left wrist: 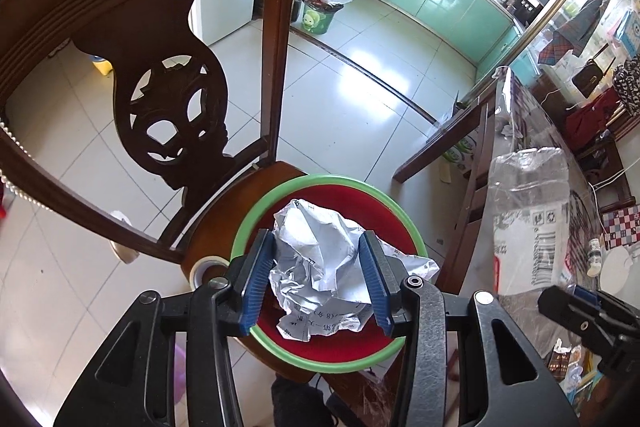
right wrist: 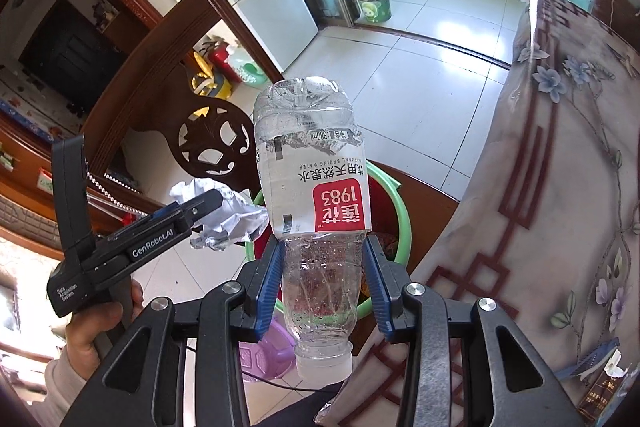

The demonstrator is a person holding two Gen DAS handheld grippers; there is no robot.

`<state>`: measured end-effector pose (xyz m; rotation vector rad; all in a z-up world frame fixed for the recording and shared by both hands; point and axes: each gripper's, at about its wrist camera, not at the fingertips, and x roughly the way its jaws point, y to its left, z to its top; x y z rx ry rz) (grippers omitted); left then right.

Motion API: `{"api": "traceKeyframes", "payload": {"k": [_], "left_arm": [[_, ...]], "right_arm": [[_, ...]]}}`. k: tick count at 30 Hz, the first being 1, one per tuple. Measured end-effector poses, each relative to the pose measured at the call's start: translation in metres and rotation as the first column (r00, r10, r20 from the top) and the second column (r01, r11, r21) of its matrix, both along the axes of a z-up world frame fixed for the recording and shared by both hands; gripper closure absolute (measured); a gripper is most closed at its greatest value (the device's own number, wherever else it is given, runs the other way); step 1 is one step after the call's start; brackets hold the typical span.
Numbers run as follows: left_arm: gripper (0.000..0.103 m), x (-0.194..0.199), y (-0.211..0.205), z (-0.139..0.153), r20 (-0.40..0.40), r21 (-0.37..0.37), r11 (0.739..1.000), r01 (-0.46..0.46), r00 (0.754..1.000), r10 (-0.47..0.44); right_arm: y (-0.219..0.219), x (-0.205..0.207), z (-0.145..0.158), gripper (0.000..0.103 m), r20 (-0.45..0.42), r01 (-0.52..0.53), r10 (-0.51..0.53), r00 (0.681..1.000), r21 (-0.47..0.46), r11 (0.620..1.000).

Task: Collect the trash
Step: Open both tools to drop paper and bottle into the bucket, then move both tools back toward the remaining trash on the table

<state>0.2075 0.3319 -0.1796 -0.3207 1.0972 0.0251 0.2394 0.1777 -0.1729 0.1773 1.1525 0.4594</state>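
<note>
Right gripper (right wrist: pixel 324 281) clamps "1983" bottle (right wrist: pixel 312 195); "GenRobot.AI" left gripper (left wrist: pixel 318 281) pinches crumpled paper (left wrist: pixel 320 263)

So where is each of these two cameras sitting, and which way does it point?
Left wrist: rides the left gripper, looking down at the paper wad over the green-rimmed basin.
Right wrist: rides the right gripper, clamping the plastic bottle; a hand shows.
Shared: basin, wad, bottle, carved chair.

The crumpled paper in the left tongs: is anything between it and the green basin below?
Nothing visible. The crumpled paper hangs in the left tongs directly above the open green basin; the bottle is off to the side.
</note>
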Motion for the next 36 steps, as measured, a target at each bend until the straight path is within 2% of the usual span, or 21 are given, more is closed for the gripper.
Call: {"api": "traceKeyframes", "payload": {"k": [5, 7, 9, 10, 12, 14, 15, 20, 24, 29, 36], "left_arm": [[0.054, 0.002, 0.001, -0.001, 0.003, -0.009, 1.000, -0.015, 1.000, 0.015], [0.047, 0.002, 0.002, 0.000, 0.006, -0.012, 1.000, -0.020, 1.000, 0.020], [0.033, 0.002, 0.002, 0.001, 0.010, -0.005, 0.999, -0.031, 0.999, 0.031], [0.031, 0.001, 0.003, 0.002, 0.015, -0.004, 0.999, -0.039, 0.999, 0.039], [0.030, -0.001, 0.004, 0.005, 0.022, -0.008, 0.999, -0.051, 0.998, 0.052], [0.030, -0.002, 0.005, 0.007, 0.027, -0.011, 0.998, -0.064, 0.998, 0.065], [0.029, -0.003, 0.005, 0.008, 0.031, -0.013, 0.998, -0.068, 0.997, 0.068], [0.029, -0.006, -0.005, 0.017, 0.051, -0.009, 0.998, -0.058, 0.997, 0.059], [0.028, -0.011, -0.030, 0.024, 0.070, -0.005, 1.000, -0.004, 0.998, 0.004], [0.027, -0.013, -0.081, 0.029, 0.074, 0.012, 0.993, 0.115, 0.991, -0.115], [0.025, -0.027, -0.165, 0.041, 0.101, 0.002, 0.966, 0.260, 0.961, -0.259]], "right_arm": [[0.004, 0.007, -0.004, 0.064, -0.021, -0.001, 0.001, 1.000, -0.013, 1.000], [0.003, 0.008, -0.006, 0.064, -0.026, 0.000, 0.000, 1.000, -0.006, 1.000], [0.003, 0.009, -0.007, 0.060, -0.028, -0.003, 0.003, 1.000, 0.011, 1.000], [0.003, 0.008, -0.007, 0.059, -0.020, -0.012, 0.012, 1.000, 0.022, 1.000], [0.004, 0.006, -0.004, 0.053, 0.014, -0.020, 0.019, 1.000, 0.034, 0.999], [0.003, 0.001, 0.001, 0.037, 0.053, -0.022, 0.019, 0.998, 0.042, 0.999], [0.002, -0.001, 0.003, 0.033, 0.073, -0.020, 0.016, 0.997, 0.047, 0.999], [-0.013, -0.011, 0.011, 0.032, 0.093, 0.007, -0.014, 0.996, 0.077, 0.997], [-0.047, -0.025, 0.015, 0.032, 0.083, 0.067, -0.075, 0.994, 0.097, 0.993], [-0.115, -0.056, 0.020, 0.032, 0.080, 0.193, -0.201, 0.976, 0.092, 0.977], [-0.235, -0.110, 0.023, 0.032, 0.066, 0.383, -0.385, 0.921, 0.046, 0.923]]}}
